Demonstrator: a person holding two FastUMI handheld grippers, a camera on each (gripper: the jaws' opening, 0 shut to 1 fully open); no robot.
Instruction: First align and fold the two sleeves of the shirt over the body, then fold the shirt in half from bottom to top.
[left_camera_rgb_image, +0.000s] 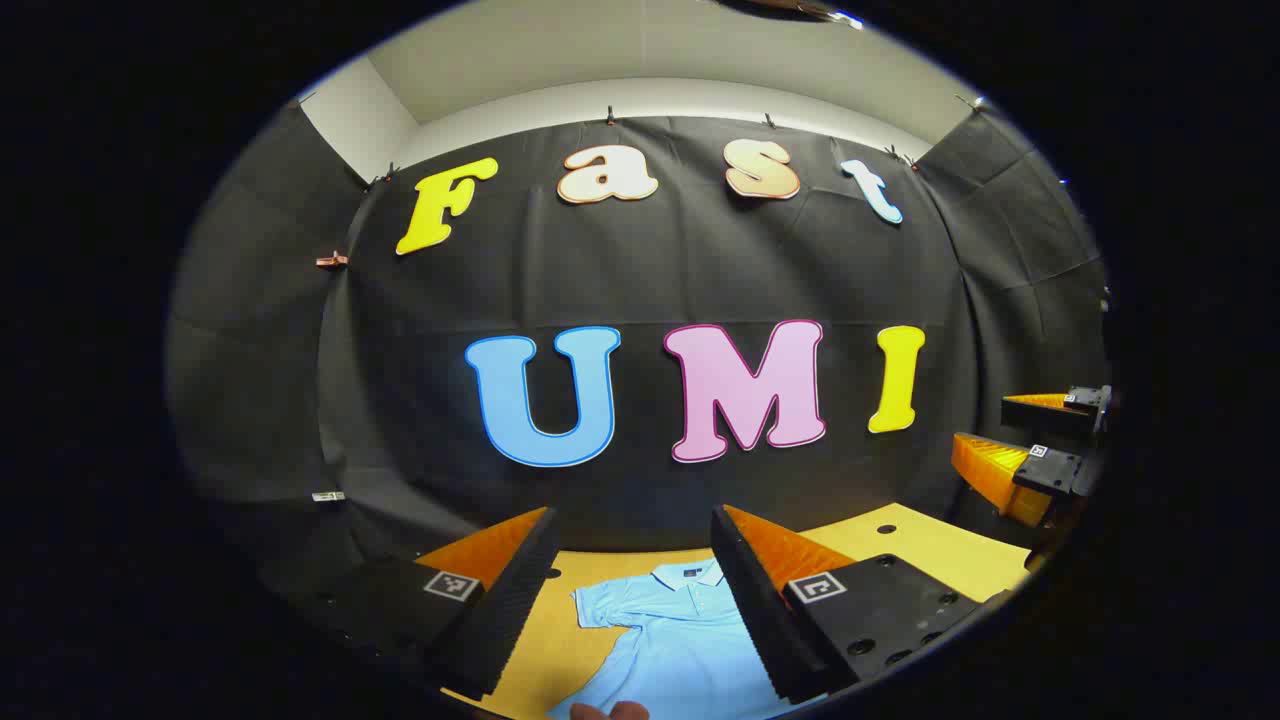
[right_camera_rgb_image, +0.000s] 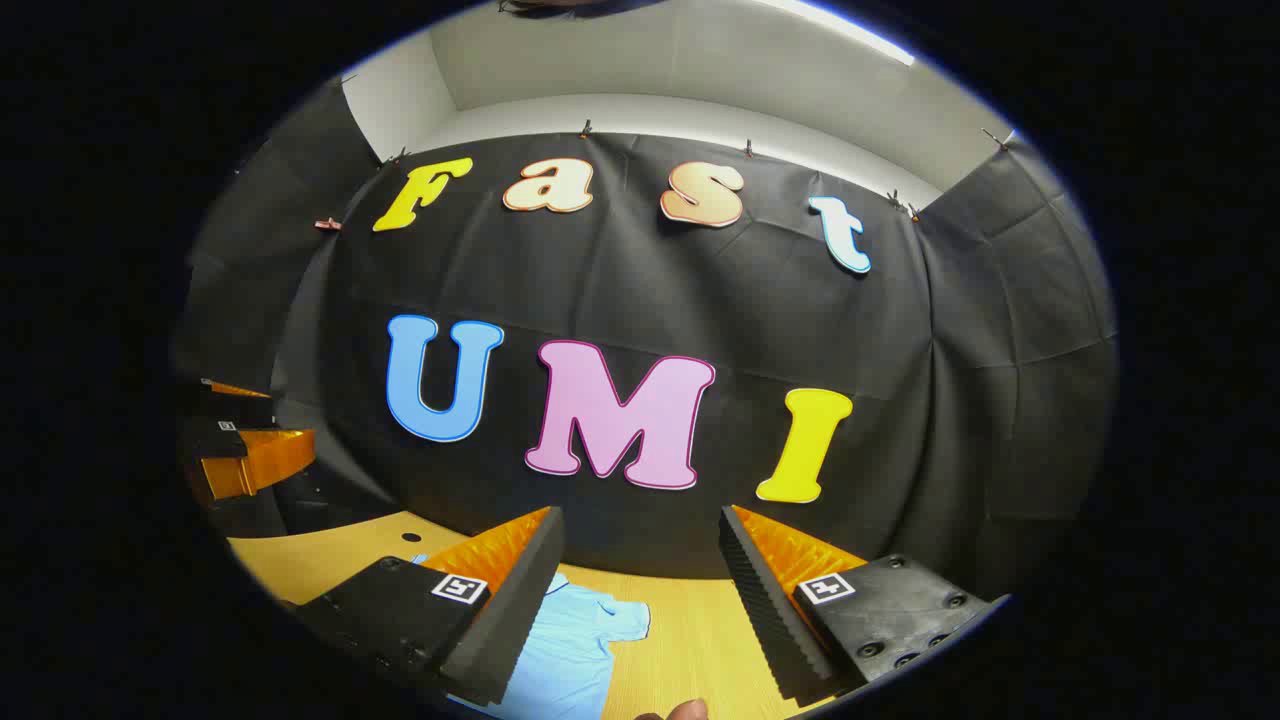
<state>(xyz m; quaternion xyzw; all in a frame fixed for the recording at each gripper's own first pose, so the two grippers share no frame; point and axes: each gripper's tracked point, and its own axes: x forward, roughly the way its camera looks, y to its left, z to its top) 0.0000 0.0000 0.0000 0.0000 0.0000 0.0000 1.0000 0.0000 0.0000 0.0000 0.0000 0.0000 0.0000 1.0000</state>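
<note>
Both claws, the left claw (left_camera_rgb_image: 632, 600) and right claw (right_camera_rgb_image: 640, 600), are hovering with jaws apart above the shirt (left_camera_rgb_image: 680, 640), which is lying flat on the worktop (left_camera_rgb_image: 930, 550), collar pointing away from them.

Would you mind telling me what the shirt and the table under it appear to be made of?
The light blue polo shirt looks like soft matte knit fabric, probably cotton: it lies limp with gentle creases. The table looks like pale wood or wood-look laminate, with fine straight grain lines and a smooth, low-sheen finish.

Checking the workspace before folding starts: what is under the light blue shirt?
The shirt lies flat on a wooden table. Whatever is beneath the cloth itself is covered.
</note>
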